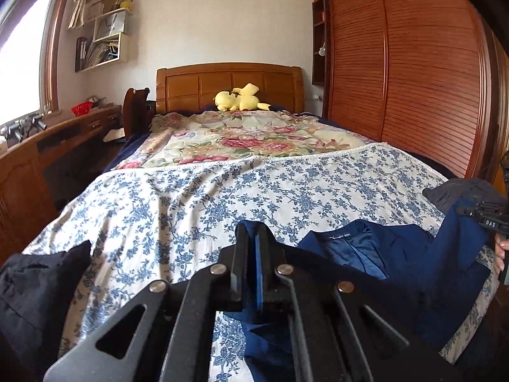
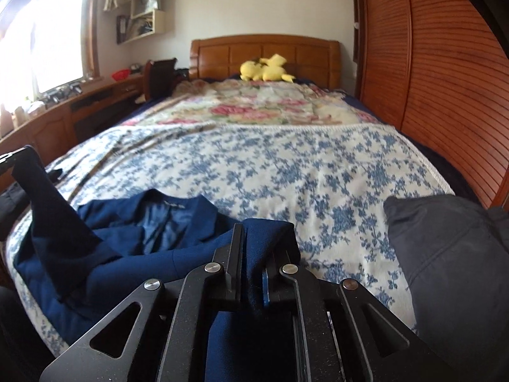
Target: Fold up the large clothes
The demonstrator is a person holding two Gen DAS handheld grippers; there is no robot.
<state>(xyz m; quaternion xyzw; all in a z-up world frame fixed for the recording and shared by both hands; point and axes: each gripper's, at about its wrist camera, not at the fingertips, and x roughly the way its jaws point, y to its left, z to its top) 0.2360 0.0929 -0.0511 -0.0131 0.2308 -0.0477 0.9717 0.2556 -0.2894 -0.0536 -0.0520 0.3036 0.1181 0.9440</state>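
Bed (image 1: 197, 191) under a blue-flowered sheet, rose quilt (image 1: 241, 140) toward the headboard. Navy jacket (image 2: 133, 248) spread at the foot edge, collar open, lining up. Dark garment (image 2: 445, 254) by the right foot corner, another (image 1: 35, 286) at the left. Left gripper (image 1: 253, 248) clamped tight on jacket cloth. Right gripper (image 2: 254, 254) pinching a jacket fold, jaws slightly parted. Yellow plush (image 1: 238, 98) at the headboard.

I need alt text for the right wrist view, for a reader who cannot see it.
The right gripper pinches blue jacket cloth over a bed with a blue-flowered cover. A dark garment lies at right; a yellow plush toy sits by the headboard.
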